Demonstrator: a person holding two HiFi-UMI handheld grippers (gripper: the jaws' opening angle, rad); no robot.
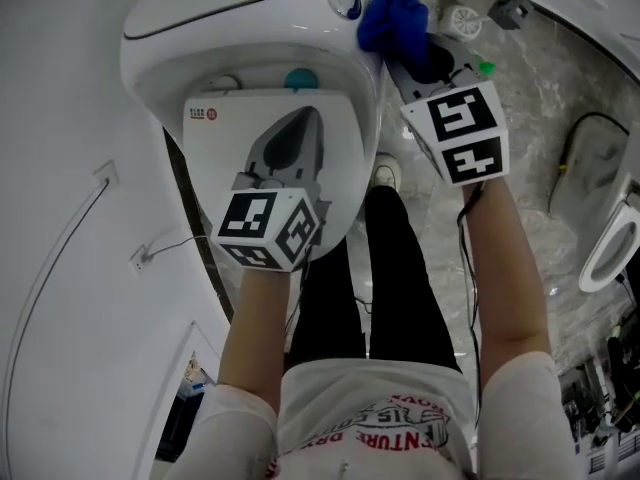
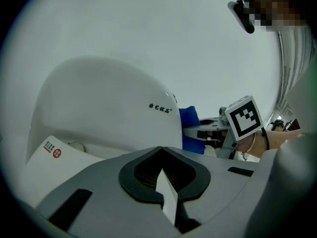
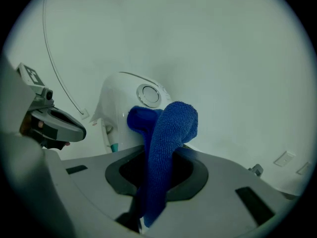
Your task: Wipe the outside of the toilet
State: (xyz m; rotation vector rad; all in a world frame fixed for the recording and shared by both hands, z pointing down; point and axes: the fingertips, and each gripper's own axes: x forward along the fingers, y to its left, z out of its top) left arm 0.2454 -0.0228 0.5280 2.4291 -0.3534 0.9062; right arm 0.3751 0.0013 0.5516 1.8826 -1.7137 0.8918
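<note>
The toilet lid (image 1: 215,163) carries a sticker (image 1: 205,114) near one corner. It has a round red mark beside a few short rows of print, all too small to read in the head view or the left gripper view.

The tank (image 2: 99,103) bears one short line of small dark characters (image 2: 159,108) ending in a tiny ring mark; they cannot be read.

The person's shirt (image 1: 340,398) has red print (image 1: 400,430). The letters "ENTURE" can be made out; the rest is unclear.

The left cube (image 1: 268,230) and right cube (image 1: 463,131) show black-and-white square code patterns, with no letters or numbers.
</note>
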